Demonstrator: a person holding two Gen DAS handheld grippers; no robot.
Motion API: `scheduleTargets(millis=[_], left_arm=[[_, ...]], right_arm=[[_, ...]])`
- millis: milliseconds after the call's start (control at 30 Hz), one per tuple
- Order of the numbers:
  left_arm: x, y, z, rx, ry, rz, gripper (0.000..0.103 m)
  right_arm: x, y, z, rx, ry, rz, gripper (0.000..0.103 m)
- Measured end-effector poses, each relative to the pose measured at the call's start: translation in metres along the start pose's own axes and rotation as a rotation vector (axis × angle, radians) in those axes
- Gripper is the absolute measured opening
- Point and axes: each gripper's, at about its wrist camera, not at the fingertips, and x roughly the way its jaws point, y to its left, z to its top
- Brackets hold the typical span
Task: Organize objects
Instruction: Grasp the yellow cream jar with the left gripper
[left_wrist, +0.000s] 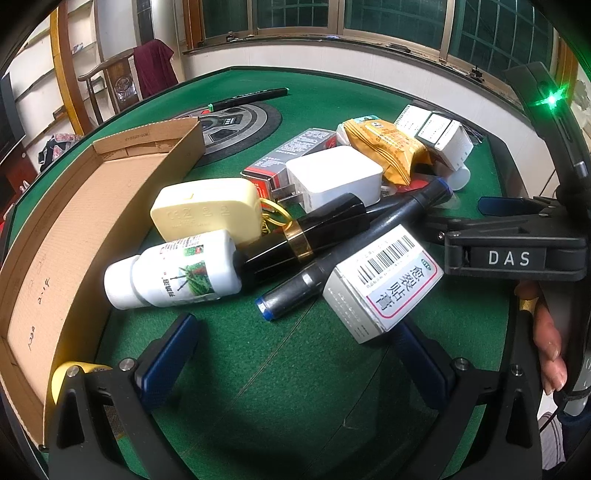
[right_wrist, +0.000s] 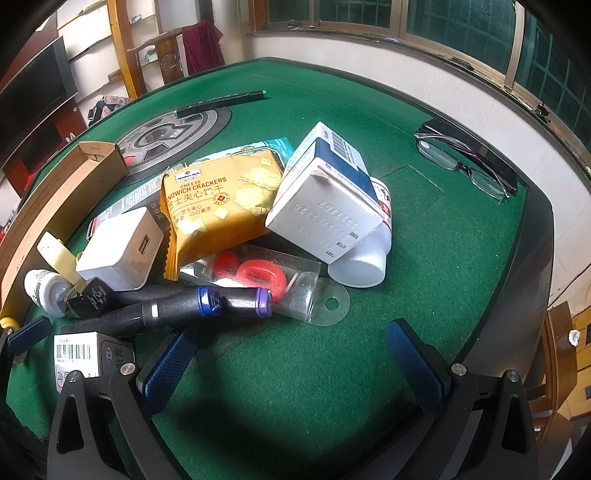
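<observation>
A pile of objects lies on the green table (left_wrist: 295, 369). Nearest my open left gripper (left_wrist: 295, 336) are a white bottle (left_wrist: 173, 271), a black tube with a gold band (left_wrist: 306, 236), a blue-tipped marker (left_wrist: 354, 251) and a small medicine box (left_wrist: 384, 284). An empty cardboard box (left_wrist: 74, 229) stands at the left. My right gripper (right_wrist: 291, 347) is open and empty, just in front of two markers (right_wrist: 199, 304) and a clear pack with red rings (right_wrist: 266, 277). It also shows in the left wrist view (left_wrist: 491, 218).
Further back lie a white charger (left_wrist: 332, 177), a yellow case (left_wrist: 207, 210), a cracker packet (right_wrist: 218, 203), white boxes (right_wrist: 325, 195) over a white bottle (right_wrist: 362, 266), a black pen (right_wrist: 221, 99) and glasses (right_wrist: 465, 162). A chair (left_wrist: 122, 85) stands beyond.
</observation>
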Motion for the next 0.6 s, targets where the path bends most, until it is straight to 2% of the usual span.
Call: scheduleTargets(millis=[133, 233, 333, 400, 433, 467, 533, 600], left_arm=[[-0.018, -0.002, -0.010, 0.016, -0.014, -0.043, 0.102], [-0.059, -0.001, -0.016, 0.064, -0.103, -0.098, 0.102], [-0.096, 0.015, -0.026, 0.034, -0.194, -0.135, 0.102], [-0.105, 0.032, -0.037, -0.011, -0.212, -0.112, 0.098], [-0.104, 0.041, -0.042, -0.032, -0.206, -0.093, 0.086], [-0.099, 0.050, -0.048, -0.050, -0.184, -0.084, 0.067], [-0.083, 0.066, -0.053, -0.110, -0.119, -0.064, 0.044], [-0.076, 0.072, -0.059, -0.130, -0.095, -0.065, 0.042]], right_arm=[[0.000, -0.001, 0.000, 0.008, -0.006, 0.012, 0.103], [0.001, 0.001, 0.001, 0.002, -0.002, 0.005, 0.103], [0.001, 0.001, 0.001, -0.002, 0.000, 0.003, 0.103], [0.000, -0.002, 0.000, 0.004, -0.004, 0.012, 0.103], [-0.001, -0.003, 0.000, 0.007, -0.006, 0.016, 0.103], [-0.001, -0.004, 0.000, 0.011, -0.008, 0.022, 0.103], [-0.001, -0.004, 0.000, 0.014, -0.010, 0.027, 0.103], [-0.002, -0.005, 0.000, 0.018, -0.014, 0.035, 0.103]])
